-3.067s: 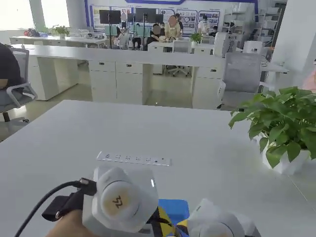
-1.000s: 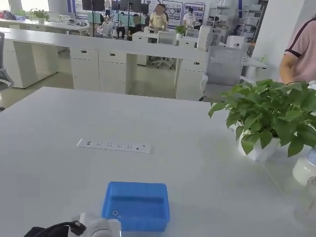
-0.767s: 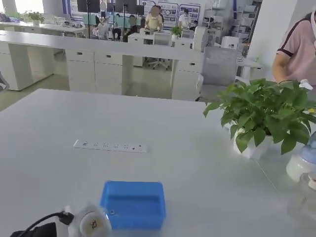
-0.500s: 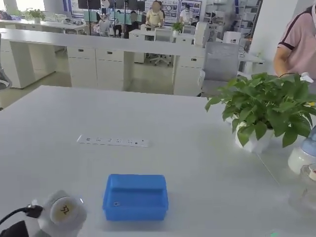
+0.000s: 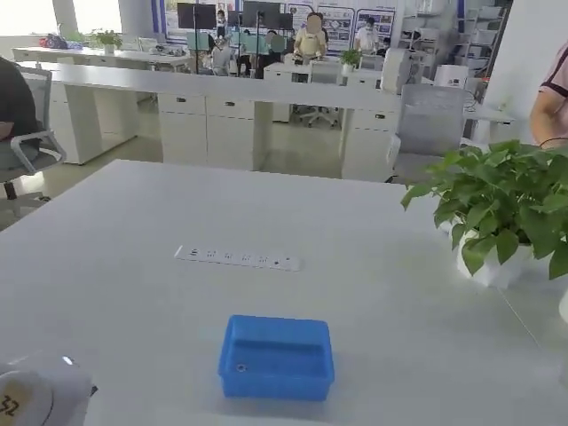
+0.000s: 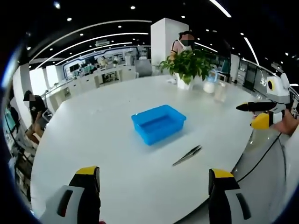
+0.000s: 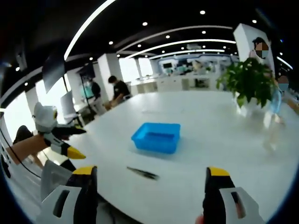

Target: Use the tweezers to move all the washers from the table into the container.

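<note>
While the left hand-held gripper (image 6: 154, 172) and right hand-held gripper (image 7: 150, 170) are gaping wide apart, the tweezers (image 6: 187, 155) are lying on the surface (image 6: 93, 140), near five o'clock of the blue container (image 6: 154, 135) in the left gripper view.

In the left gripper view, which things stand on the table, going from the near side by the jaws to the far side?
tweezers → blue container → potted plant
</note>
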Demonstrator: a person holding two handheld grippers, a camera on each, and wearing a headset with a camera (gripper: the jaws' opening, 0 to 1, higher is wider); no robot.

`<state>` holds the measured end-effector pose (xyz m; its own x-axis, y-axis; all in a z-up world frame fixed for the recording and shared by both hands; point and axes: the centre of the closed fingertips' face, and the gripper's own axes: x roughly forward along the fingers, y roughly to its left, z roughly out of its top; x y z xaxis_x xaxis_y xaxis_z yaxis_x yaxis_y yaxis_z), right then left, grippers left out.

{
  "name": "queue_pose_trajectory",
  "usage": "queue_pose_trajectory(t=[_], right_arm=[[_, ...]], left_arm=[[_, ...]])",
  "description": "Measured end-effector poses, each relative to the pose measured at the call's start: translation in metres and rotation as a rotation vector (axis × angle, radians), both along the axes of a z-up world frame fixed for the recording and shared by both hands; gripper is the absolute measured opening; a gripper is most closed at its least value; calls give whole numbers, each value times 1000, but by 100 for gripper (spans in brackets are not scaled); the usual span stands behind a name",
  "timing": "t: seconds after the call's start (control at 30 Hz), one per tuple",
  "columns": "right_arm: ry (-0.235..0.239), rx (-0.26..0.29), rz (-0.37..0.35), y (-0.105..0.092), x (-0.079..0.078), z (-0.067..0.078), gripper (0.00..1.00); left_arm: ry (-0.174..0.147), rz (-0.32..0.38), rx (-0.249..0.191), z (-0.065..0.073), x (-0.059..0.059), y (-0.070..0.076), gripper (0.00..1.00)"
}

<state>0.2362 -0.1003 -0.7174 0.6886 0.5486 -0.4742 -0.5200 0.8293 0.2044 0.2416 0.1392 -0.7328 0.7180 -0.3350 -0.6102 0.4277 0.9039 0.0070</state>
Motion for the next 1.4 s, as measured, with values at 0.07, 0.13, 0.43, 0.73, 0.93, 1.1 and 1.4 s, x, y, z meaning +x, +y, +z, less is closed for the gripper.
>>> queue_pose_trajectory(t=[0.07, 0.13, 0.43, 0.73, 0.93, 1.1, 1.4], right_arm=[[5, -17, -1, 0, -1, -4, 96], [6, -30, -3, -1, -2, -5, 96], [6, -59, -21, -7, 0, -10, 99], [9, -60, -28, -8, -2, -13, 99], [6, -50, -26, -7, -3, -12, 99], [17, -48, -21, -6, -5, -13, 99], [39, -34, -35, -8, -5, -17, 98]], left_arm=[[-31, 41, -10, 7, -1, 5, 99], [-78, 75, -27, 14, -2, 8, 99], [-143, 157, -17, 23, -6, 26, 99], [-169, 216, 15, 31, -11, 38, 99], [-170, 247, -60, 36, -15, 33, 99], [-157, 246, -29, 34, -18, 36, 99], [-102, 266, -5, 19, -21, 37, 99]])
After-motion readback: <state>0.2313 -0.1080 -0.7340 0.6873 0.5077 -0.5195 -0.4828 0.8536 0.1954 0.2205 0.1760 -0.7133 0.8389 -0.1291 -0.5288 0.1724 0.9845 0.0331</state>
